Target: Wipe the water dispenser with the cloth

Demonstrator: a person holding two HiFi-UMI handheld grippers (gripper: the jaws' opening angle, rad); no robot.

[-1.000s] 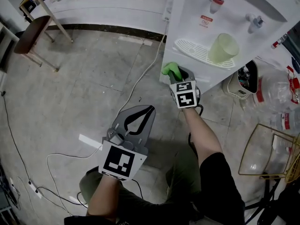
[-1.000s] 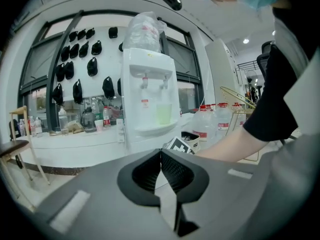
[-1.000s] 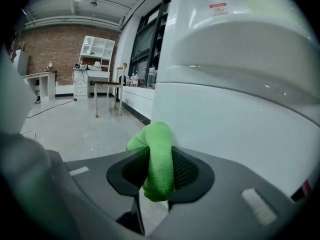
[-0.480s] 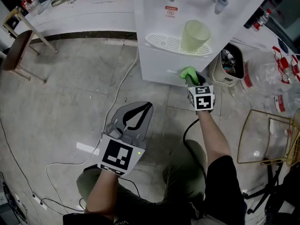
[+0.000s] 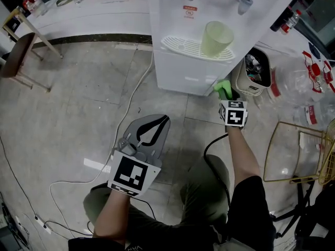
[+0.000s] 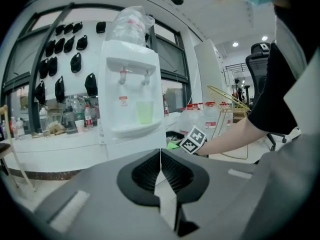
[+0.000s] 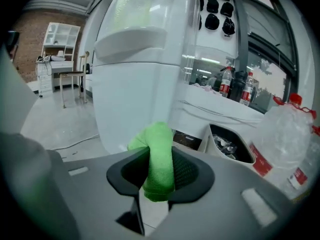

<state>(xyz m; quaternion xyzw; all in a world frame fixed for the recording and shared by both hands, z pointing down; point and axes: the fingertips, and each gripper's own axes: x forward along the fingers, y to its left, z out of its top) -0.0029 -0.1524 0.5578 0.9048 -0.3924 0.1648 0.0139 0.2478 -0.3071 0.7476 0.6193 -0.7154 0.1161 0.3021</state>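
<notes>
right arm reaching to the dispenser's lower corner, cloth pinched

the right gripper [image 5: 227, 93], forearm stretched straight toward 12 o'clock, clamps the green cloth [image 5: 222, 86] at the lower right front corner of the white water dispenser [image 5: 178, 69]. the left gripper [image 5: 159, 120] sits low at 7 o'clock, jaws pressed together on nothing, well apart from the dispenser.

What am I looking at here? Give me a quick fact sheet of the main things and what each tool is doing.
Machine: white water dispenser
On it: green cup on the drip tray
Right gripper: shut on green cloth, at the dispenser's lower front corner
Left gripper: shut, empty, held back over the floor
</notes>
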